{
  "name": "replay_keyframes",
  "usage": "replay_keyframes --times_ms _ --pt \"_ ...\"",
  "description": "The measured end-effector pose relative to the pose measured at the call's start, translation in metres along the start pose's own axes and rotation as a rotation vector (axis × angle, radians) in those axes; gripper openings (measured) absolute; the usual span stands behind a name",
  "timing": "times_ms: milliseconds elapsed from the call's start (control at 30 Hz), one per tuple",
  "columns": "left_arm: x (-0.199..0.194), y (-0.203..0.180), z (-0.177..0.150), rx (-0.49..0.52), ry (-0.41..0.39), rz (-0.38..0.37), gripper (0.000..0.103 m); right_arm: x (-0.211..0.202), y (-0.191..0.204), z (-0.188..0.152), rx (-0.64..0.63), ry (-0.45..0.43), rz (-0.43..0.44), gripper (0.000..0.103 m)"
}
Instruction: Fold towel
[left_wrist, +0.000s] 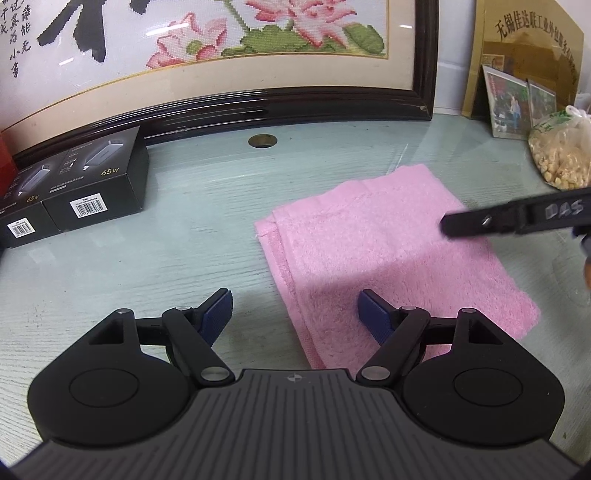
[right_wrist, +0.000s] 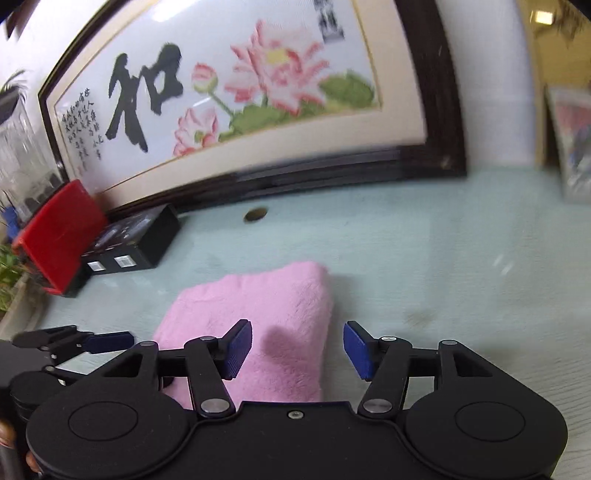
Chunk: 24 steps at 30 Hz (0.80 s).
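Glass desk (left_wrist: 184, 206); black boxes (left_wrist: 74, 192) left of folded towel (left_wrist: 388, 251).

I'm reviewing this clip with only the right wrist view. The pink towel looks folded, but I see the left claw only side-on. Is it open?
Observer: Yes. The left wrist view shows the left claw open and empty, at the near left edge of the towel.
Operator: Can you tell how many layers the towel has?
Observer: Several stacked edges show along its left side, so it is folded more than once. I can't count them exactly.
Operator: Is there anything off to the right of the towel?
Observer: A clear bag of pale yellow bits sits at the far right, apart from the towel.
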<state>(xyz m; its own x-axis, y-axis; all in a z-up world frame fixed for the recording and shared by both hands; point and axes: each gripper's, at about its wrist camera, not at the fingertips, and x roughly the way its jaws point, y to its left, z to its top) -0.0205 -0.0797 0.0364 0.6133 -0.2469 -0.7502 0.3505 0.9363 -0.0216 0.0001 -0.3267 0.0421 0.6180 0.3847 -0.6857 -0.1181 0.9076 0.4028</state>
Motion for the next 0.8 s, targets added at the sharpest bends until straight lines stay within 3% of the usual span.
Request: replay_keyframes --times_ms 67,100,200,367,667,800 --pt "0.002 -0.002 0.000 -0.010 0.004 -0.008 0.075 0.007 -0.005 -0.004 0.034 0.015 0.030 0.040" --pt "0.002 -0.004 0.000 -0.016 0.006 -0.014 0.075 0.009 -0.009 -0.007 0.057 0.016 0.050 0.026" --pt "0.010 -0.012 0.005 -0.022 0.008 -0.038 0.075 0.007 -0.018 -0.011 0.107 -0.014 0.057 0.016" --pt "0.037 -0.040 0.036 0.029 -0.018 0.008 0.072 0.002 -0.018 0.007 0.008 -0.068 -0.051 0.015" --pt "0.088 -0.071 0.095 0.034 -0.022 0.082 0.072 0.025 -0.064 0.059 0.051 -0.117 -0.137 0.016" --pt "0.078 -0.070 0.096 0.000 -0.066 0.116 0.071 0.025 -0.086 0.067 0.096 -0.128 -0.119 0.026"
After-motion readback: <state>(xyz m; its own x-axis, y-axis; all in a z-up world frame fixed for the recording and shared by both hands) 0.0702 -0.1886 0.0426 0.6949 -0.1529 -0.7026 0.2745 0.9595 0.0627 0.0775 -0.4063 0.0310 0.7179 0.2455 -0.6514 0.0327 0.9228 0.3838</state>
